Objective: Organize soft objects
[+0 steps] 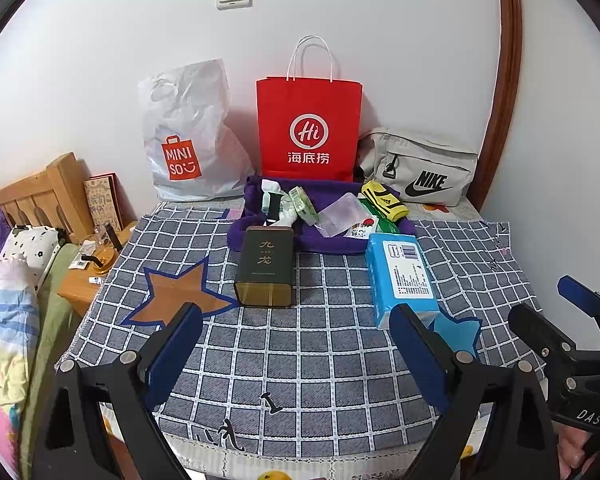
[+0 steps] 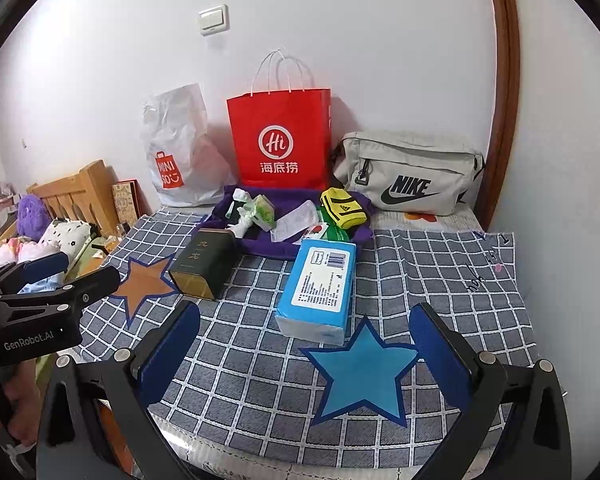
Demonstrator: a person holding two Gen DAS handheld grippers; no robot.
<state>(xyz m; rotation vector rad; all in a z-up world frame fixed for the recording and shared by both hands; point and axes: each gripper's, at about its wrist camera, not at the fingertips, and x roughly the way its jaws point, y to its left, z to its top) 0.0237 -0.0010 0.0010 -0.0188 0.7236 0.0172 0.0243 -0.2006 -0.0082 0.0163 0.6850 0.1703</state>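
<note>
Both tongs released, holding nothing: left tongs [image 1: 296,344] and right tongs [image 2: 306,340] hover low over the surface [image 1: 300,360]. Blue tissue pack [image 2: 320,288] lies just ahead of the right tongs; purple tray [image 1: 260,236] of small items sits beyond it, dark tin [image 1: 265,266] ahead of the left. If the pack goes next: straddle the long sides, squeeze lightly, it'll deform.
</note>
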